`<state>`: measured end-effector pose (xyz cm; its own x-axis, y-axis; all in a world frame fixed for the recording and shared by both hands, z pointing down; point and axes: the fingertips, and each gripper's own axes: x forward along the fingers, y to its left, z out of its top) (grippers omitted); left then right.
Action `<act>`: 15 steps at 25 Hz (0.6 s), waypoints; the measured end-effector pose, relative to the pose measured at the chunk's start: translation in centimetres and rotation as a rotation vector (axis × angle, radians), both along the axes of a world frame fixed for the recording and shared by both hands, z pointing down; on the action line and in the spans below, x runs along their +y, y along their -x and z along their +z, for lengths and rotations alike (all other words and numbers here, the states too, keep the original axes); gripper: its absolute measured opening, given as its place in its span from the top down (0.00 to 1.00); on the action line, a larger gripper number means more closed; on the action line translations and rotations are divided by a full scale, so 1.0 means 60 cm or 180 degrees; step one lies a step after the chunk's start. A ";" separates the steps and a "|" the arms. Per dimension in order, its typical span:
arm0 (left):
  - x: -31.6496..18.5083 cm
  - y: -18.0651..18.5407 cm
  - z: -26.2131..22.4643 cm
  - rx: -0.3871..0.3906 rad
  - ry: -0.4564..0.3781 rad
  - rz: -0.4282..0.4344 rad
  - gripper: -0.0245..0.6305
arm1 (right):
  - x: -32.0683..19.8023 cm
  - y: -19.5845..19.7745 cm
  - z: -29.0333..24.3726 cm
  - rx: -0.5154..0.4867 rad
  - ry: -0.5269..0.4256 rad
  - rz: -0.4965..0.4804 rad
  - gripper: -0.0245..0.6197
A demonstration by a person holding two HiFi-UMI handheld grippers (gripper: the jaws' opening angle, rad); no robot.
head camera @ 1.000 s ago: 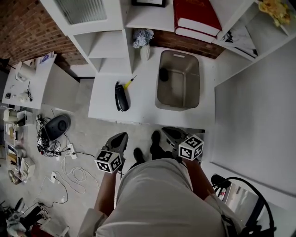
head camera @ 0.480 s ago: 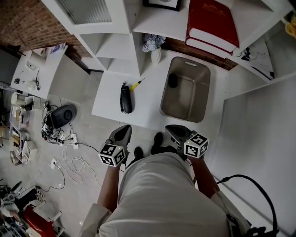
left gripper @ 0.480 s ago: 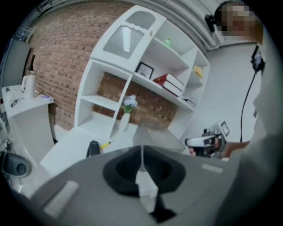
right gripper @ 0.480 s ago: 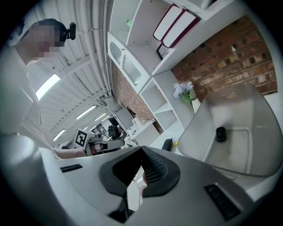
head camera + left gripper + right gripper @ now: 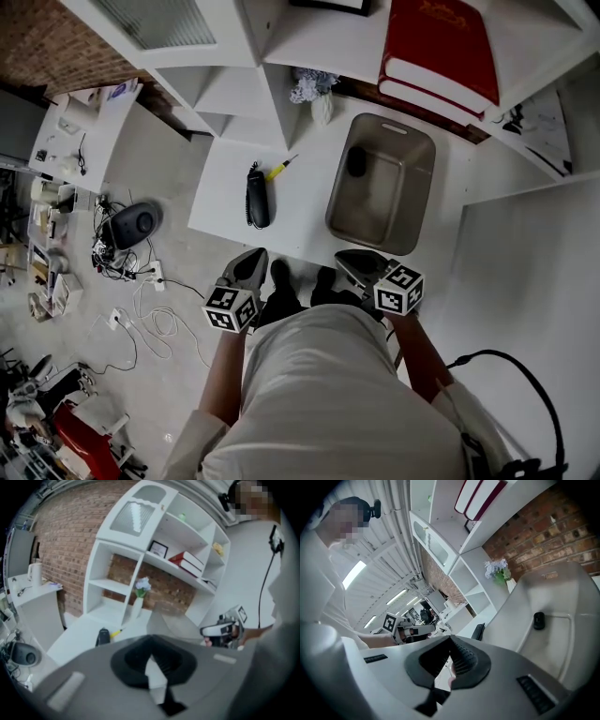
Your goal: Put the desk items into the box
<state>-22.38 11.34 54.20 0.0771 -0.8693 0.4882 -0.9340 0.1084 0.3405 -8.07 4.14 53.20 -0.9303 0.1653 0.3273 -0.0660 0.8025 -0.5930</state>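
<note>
White desk point(image 5: 302, 199), grey box point(image 5: 380, 199), brick wall point(image 5: 54, 45)

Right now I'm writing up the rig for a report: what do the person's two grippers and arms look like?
Both the left gripper and the right gripper are grey shells tapering to black pads. Each carries a cube of black-and-white square markers. The person wears a pale top with light sleeves. A black cable loops beside the right arm.
</note>
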 end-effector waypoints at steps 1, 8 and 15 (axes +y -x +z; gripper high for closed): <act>-0.005 0.005 0.003 -0.0014 0.0019 0.0002 0.96 | -0.001 0.003 0.002 -0.0001 0.0014 0.0018 0.96; -0.025 0.054 0.020 -0.0136 0.0022 0.0031 0.96 | -0.020 0.019 -0.004 -0.0046 0.0011 0.0382 0.96; -0.042 0.118 0.044 -0.0178 0.0046 -0.0032 0.95 | -0.046 0.027 -0.021 -0.0150 0.0100 0.0733 0.96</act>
<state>-29.44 8.81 56.81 0.0407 -0.8627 0.5041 -0.9504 0.1223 0.2861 -9.66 1.37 51.92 -0.9588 -0.0437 0.2808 -0.2170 0.7505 -0.6242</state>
